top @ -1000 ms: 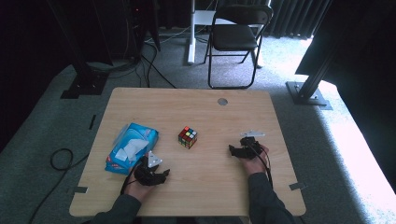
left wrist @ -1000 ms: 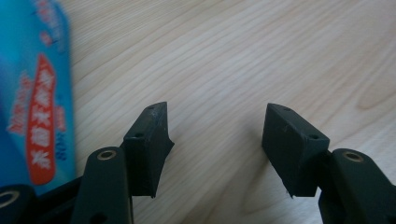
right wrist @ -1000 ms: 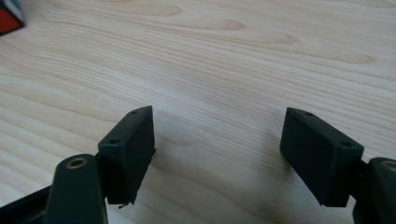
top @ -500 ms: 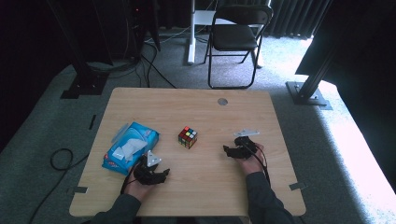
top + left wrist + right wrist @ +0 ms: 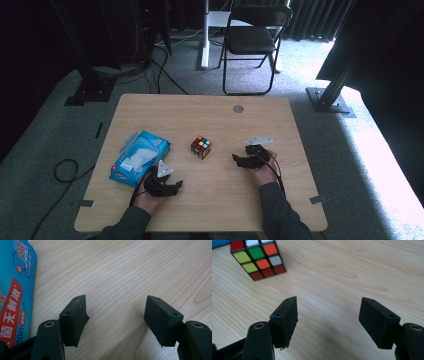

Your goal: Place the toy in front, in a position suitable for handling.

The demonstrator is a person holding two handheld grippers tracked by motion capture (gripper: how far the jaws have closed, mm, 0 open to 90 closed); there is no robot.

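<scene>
Light wooden desk (image 5: 200, 112) carried three kinds of item: a blue tissue pack (image 5: 140, 157) at the left, a colour cube (image 5: 200, 147) near the middle, and the two hand-held tongs at the near side.

Left tongs (image 5: 176, 186) sat low over the desk near the near-left edge, held in the person's left hand (image 5: 150, 195), with the grey three-cornered plate on top. They lay just right of the tissue pack's near end. In the left gripper view the left tongs (image 5: 116, 317) were spread wide, with only bare wood grain between the jaws; the pack's blue-and-red printed wrapper (image 5: 15, 287) ran along the left edge, close beside the left jaw. Contact between jaw and pack could not be judged.

Right tongs (image 5: 237, 160) were held in the right hand (image 5: 262, 167), right of centre, jaws pointing left toward the cube, apart from it. In the right gripper view the right tongs (image 5: 328, 320) were likewise spread wide with nothing between them. The cube (image 5: 258, 258) stood on the desk ahead and to the left of the jaws, scrambled, showing green, orange, yellow, red and white stickers.

Beyond the desk's far edge stood a black folding chair (image 5: 252, 40) on grey carpet (image 5: 60, 130), with cables trailing on the floor.
</scene>
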